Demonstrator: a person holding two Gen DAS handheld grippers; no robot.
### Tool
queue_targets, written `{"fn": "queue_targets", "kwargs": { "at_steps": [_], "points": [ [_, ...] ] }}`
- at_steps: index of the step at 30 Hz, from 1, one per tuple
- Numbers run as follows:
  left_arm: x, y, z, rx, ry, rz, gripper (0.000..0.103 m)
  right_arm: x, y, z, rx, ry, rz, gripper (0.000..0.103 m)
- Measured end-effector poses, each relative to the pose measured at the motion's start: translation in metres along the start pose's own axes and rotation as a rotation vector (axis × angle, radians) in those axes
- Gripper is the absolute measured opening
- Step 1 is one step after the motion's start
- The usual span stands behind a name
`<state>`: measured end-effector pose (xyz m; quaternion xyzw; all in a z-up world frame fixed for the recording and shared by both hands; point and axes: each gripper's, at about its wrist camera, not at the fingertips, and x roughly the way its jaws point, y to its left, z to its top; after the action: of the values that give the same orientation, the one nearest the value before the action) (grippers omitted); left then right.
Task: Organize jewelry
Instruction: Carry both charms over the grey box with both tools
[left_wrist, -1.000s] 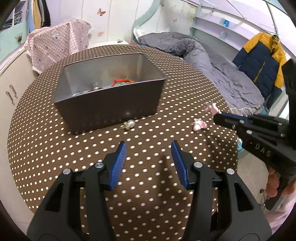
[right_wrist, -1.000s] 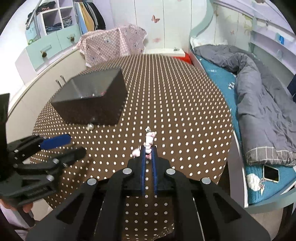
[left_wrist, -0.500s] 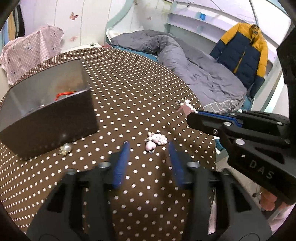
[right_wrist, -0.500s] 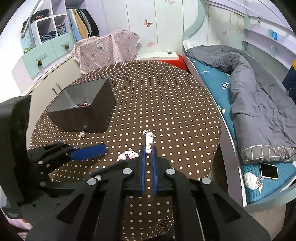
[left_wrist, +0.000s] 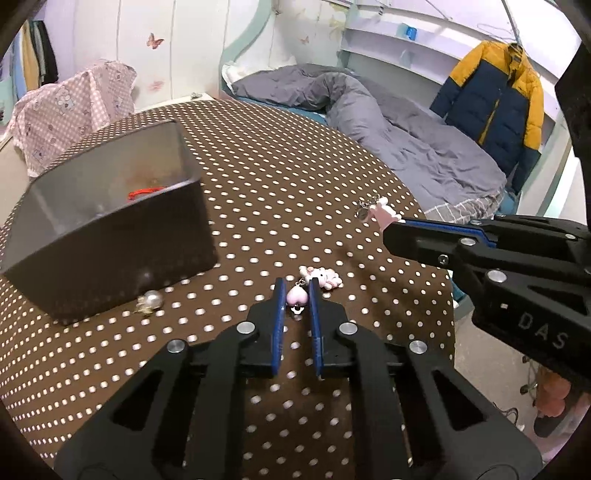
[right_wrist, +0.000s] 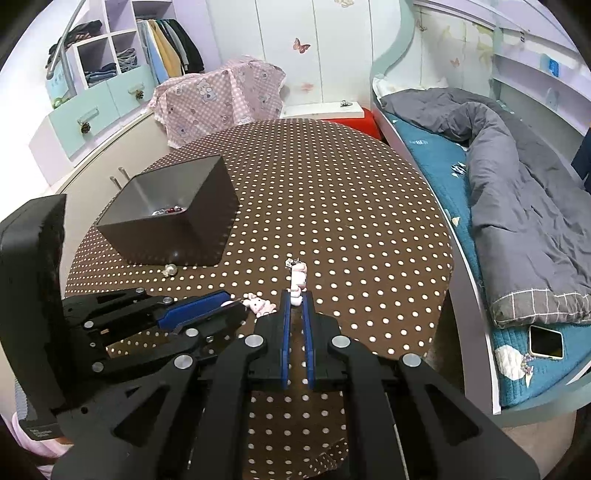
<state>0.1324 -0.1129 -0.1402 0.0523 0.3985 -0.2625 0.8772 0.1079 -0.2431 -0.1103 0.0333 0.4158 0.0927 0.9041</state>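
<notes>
On the brown dotted tablecloth (left_wrist: 258, 184) lies a pink charm with a heart pendant (left_wrist: 296, 295) and a small bunny figure (left_wrist: 325, 277). My left gripper (left_wrist: 296, 286) is closing, with the heart between its blue pads and pressed by them. My right gripper (right_wrist: 296, 295) is shut on another pink figure charm (right_wrist: 297, 278), whose metal clasp sticks out ahead. In the left wrist view the right gripper (left_wrist: 391, 225) holds that charm (left_wrist: 384, 212) above the table's right side. The dark grey box (left_wrist: 110, 236) stands at the left with a red cord (left_wrist: 144, 192) inside.
A pearl piece (left_wrist: 149, 301) lies against the box's front wall. The table's edge (right_wrist: 448, 273) drops off beside a bed with a grey duvet (right_wrist: 517, 206) and a phone (right_wrist: 546, 341). A yellow and navy jacket (left_wrist: 495, 99) hangs at the back right.
My left gripper swung right, away from the box, down over the pink charm, and its jaws narrowed from wide apart onto the heart. The right gripper kept still with its charm.
</notes>
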Motion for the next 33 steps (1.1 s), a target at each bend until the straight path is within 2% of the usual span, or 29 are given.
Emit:
{"fn": "queue_targets", "kwargs": {
  "at_steps": [9,16,21,29,33],
  "points": [
    [-0.047,0.024,0.006,-0.040,-0.110,0.077,0.013,0.003,0.025,0.012,-0.058,-0.016,0.044,0.005],
    [-0.089,0.037,0.020,-0.049,-0.226,0.149,0.013,-0.006,0.050,0.038,-0.118,-0.077,0.083,0.005],
    [-0.108,0.046,0.028,-0.067,-0.278,0.198,0.013,-0.010,0.062,0.054,-0.150,-0.117,0.104,0.005],
    [-0.124,0.067,0.039,-0.112,-0.323,0.259,0.013,-0.007,0.082,0.075,-0.191,-0.146,0.128,0.005],
    [-0.122,0.081,0.040,-0.145,-0.323,0.242,0.013,0.003,0.091,0.080,-0.211,-0.129,0.141,0.005]
  ]
}}
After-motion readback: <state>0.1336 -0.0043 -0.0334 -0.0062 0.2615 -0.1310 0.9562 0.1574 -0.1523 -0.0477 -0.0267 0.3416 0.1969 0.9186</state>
